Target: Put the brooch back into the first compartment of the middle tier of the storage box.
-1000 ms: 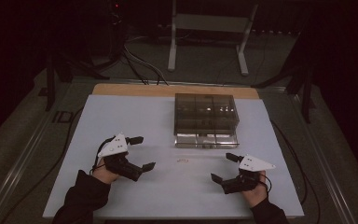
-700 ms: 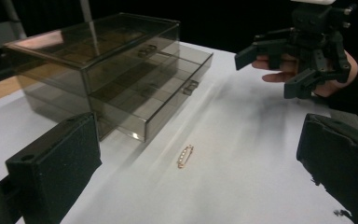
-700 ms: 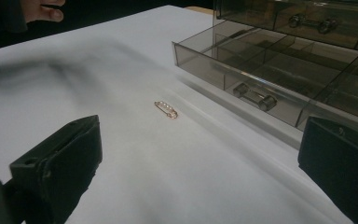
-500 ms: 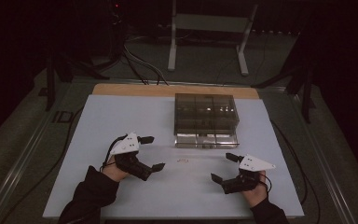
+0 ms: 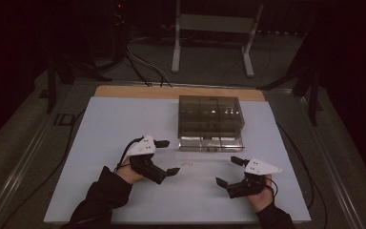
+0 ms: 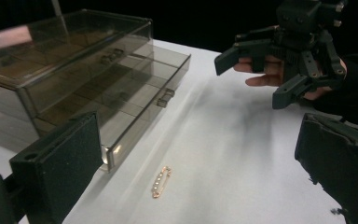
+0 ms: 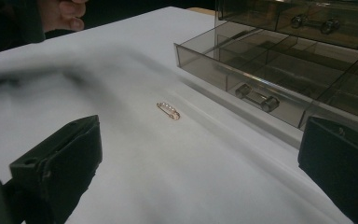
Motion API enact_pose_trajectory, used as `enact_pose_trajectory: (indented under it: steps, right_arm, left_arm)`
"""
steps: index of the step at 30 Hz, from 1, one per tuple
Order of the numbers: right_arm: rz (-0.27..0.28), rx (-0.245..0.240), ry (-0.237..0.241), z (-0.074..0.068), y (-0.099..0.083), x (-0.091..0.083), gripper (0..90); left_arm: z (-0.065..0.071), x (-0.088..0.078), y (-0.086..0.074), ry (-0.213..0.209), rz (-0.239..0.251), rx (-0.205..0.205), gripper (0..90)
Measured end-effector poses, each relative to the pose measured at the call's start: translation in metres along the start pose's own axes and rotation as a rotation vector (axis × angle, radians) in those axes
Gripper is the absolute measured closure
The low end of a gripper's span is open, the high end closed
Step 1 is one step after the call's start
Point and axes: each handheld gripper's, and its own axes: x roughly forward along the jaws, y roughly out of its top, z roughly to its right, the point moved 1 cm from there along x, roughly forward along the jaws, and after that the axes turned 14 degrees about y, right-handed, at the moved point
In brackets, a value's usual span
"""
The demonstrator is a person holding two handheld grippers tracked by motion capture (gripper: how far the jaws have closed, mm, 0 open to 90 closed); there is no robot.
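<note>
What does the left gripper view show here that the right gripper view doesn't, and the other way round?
The left gripper view alone shows the right gripper, jaws apart, with the hand holding it. The right gripper view alone shows two bar handles on the drawer box: one on the pulled-out lower drawer, one on the drawer above. Both share the small gold brooch pin lying on the white tabletop just in front of the open drawer.
</note>
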Motion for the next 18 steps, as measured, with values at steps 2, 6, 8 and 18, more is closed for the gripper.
enact_pose_trajectory:
  steps: [2, 6, 8, 18]
  right_arm:
    - [0.002, 0.004, 0.002, 0.0, 0.0, 0.0, 0.0]
    - [0.002, -0.003, 0.001, 0.0, 0.0, 0.0, 0.0]
    - [0.002, 0.002, 0.002, 0.0, 0.0, 0.0, 0.0]
    - [0.002, -0.001, 0.004, 0.0, 0.0, 0.0, 0.0]
  left_arm:
    - [0.001, 0.005, 0.0, -0.006, -0.005, -0.003, 1.3]
    - [0.004, 0.014, -0.001, -0.027, -0.019, 0.004, 1.3]
    - [0.004, 0.016, -0.001, -0.028, -0.023, 0.002, 1.3]
    - [0.006, 0.035, -0.01, -0.044, -0.075, -0.007, 1.3]
